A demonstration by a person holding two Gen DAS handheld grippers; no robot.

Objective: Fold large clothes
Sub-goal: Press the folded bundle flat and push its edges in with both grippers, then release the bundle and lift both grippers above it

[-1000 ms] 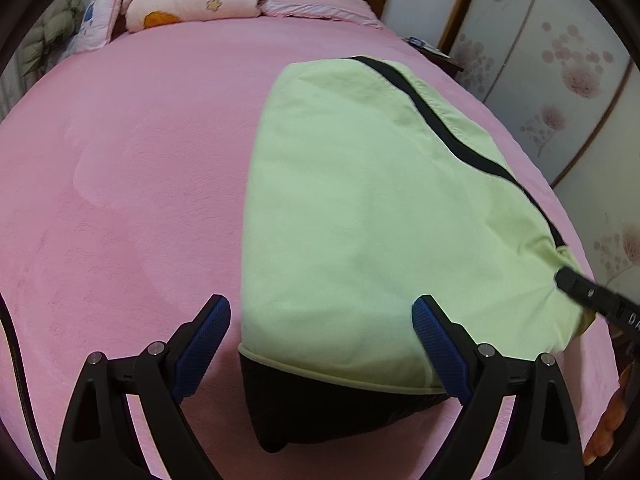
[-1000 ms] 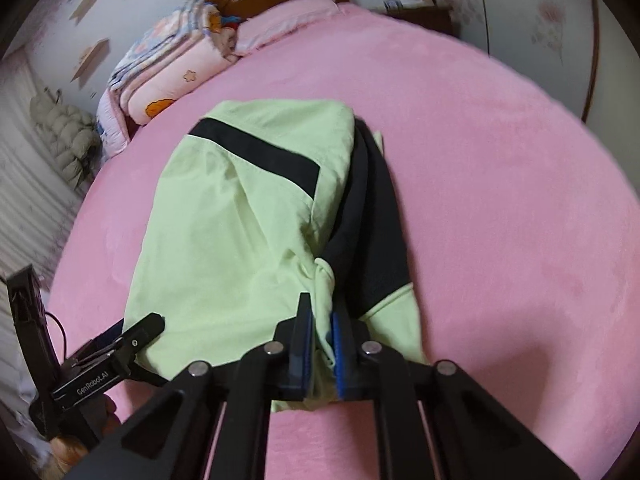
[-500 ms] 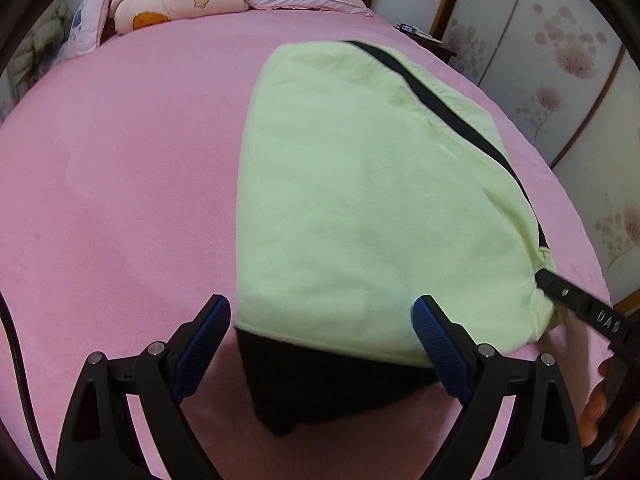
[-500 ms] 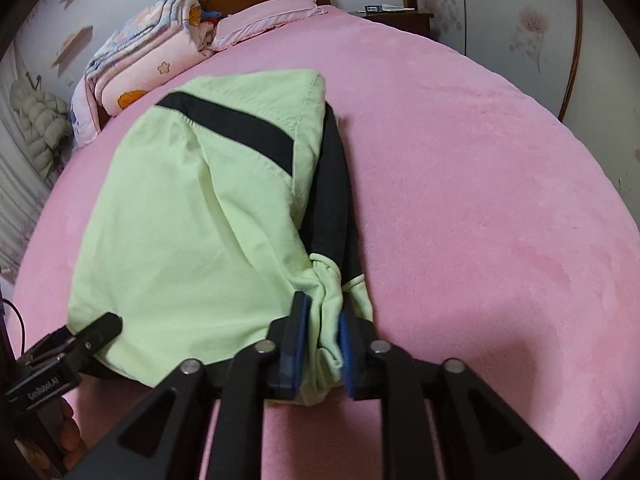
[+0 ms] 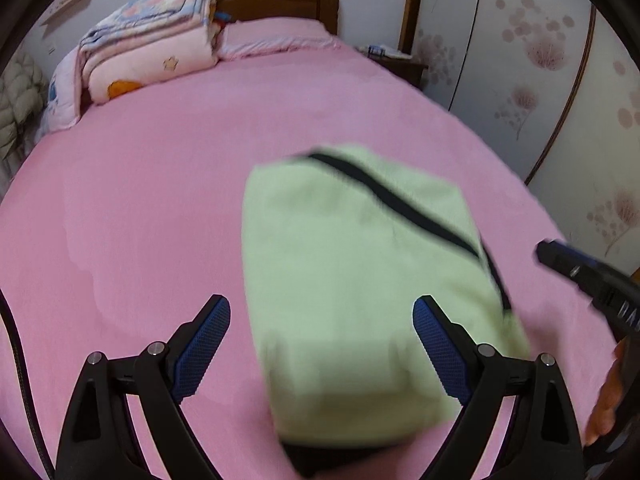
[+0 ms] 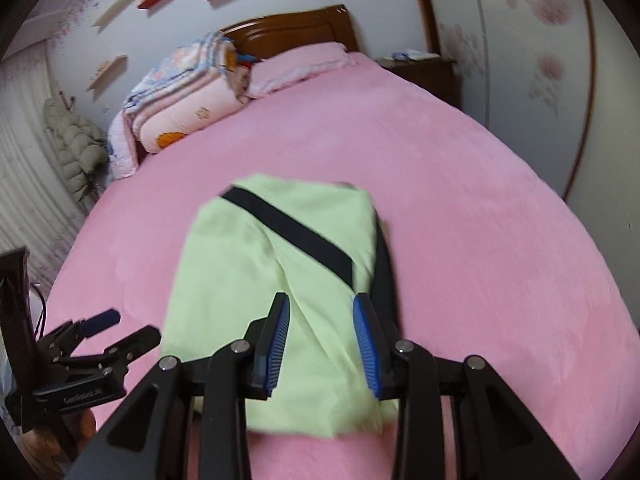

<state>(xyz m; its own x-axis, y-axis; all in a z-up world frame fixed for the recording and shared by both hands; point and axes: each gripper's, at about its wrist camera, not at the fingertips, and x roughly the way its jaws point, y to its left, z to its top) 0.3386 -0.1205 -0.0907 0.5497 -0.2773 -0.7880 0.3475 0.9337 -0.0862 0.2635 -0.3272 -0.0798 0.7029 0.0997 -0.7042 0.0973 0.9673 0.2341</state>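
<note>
Pale green garment, black stripe across it, is lying folded on the pink bed, just ahead of both tools. Left tool is hovering with jaws spread wide, garment below the gap, pads not touching it. Right tool is opening, jaws part spread, cloth seen between them but no pinch. Folded quilts are sitting far ahead by the headboard.
</note>
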